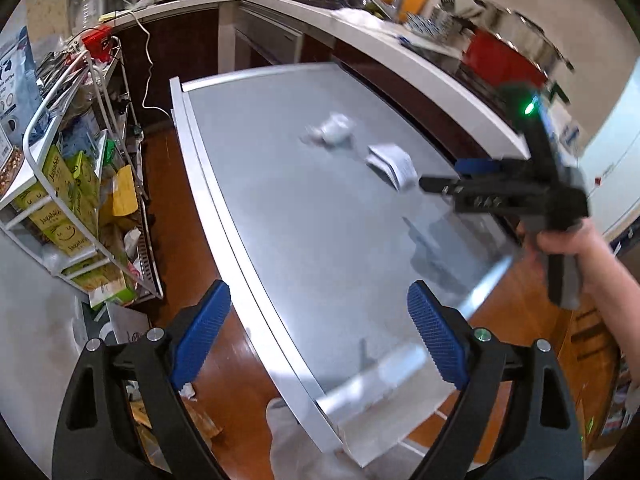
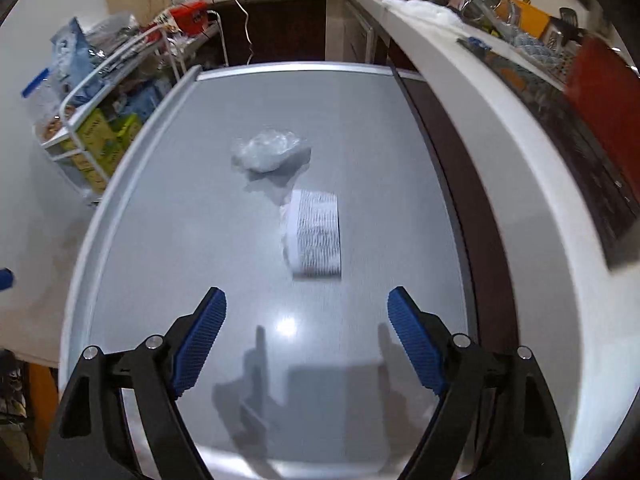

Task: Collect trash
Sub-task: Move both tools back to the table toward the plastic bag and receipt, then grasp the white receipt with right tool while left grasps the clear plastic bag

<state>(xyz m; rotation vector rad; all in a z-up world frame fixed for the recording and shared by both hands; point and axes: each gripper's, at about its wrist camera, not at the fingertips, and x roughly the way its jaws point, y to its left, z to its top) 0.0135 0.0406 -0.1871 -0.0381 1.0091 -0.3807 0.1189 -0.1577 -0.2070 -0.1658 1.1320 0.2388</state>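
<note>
Paper comes first: nearest our right gripper, just ahead of its fingertips and a little right of centre, lies a folded printed receipt flat on the grey table. We judge it feather-light and thin, apt to slide on the smooth top, so we would pinch its raised folded edge rather than the flat face. Beyond it, touching its far corner, sits a crumpled clear plastic wad; soft, springy and light by the look of it, it should squash in any grip across its bulk. Both our claws stand wide apart and hold nothing. Our left gripper hangs over the table's near edge, with the wad and receipt well ahead, towards the right.
</note>
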